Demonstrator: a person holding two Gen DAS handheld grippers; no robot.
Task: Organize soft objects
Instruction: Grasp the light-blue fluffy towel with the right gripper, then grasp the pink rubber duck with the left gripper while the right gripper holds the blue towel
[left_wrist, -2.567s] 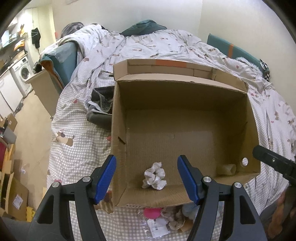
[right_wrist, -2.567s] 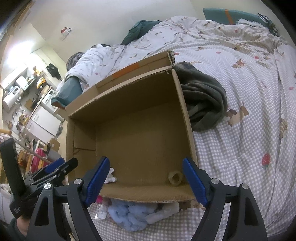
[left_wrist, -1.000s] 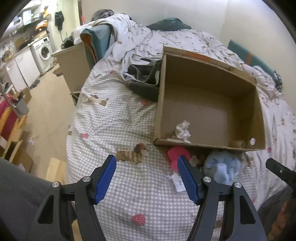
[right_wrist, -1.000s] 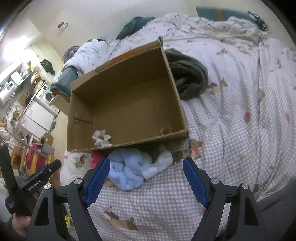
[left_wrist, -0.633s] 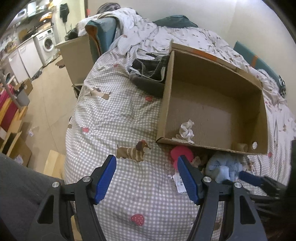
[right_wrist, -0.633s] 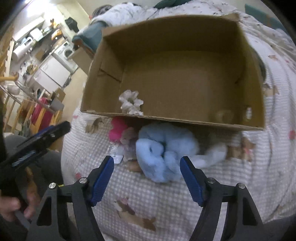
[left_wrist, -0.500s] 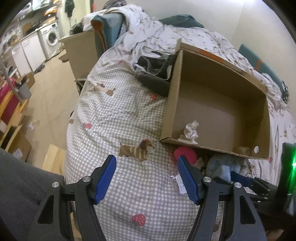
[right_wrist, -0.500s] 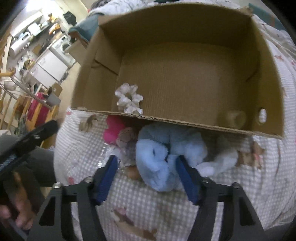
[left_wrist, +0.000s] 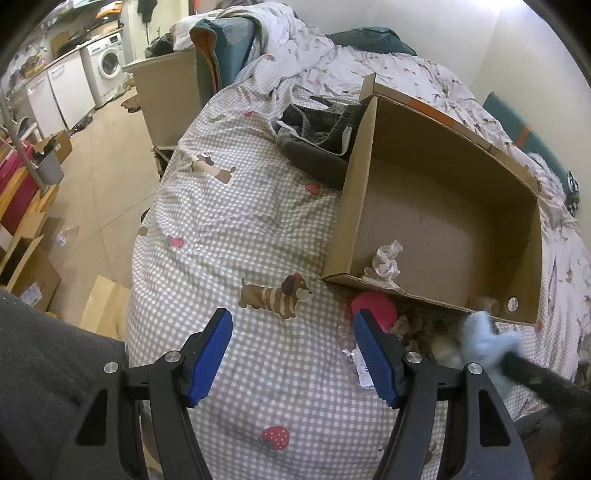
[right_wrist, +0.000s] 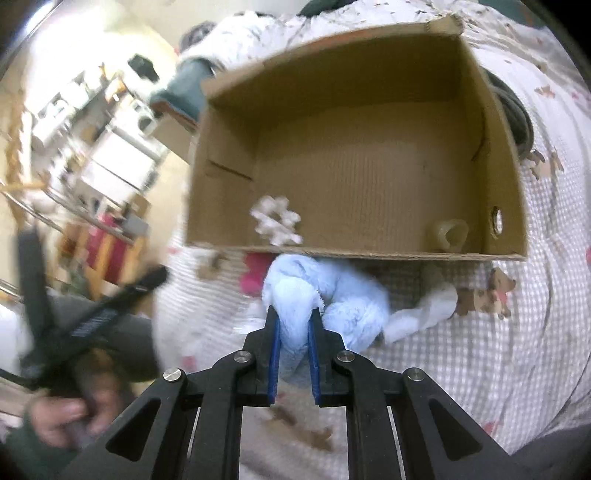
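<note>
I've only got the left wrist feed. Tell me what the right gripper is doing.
Observer: The right gripper is shut on the blue fluffy scrunchie, pinching one fold between its blue pads.
Operator: Confirm where that sits against the box.
Observer: Just outside the cardboard box, in front of its near wall, on the checked bedspread.
Operator: Report what's in the box's right near corner; my view shows only a sliver.
Observer: A small beige ring-shaped piece rests on the box floor there, beside a round hole in the side wall. The white scrunchie sits at the opposite near corner.
</note>
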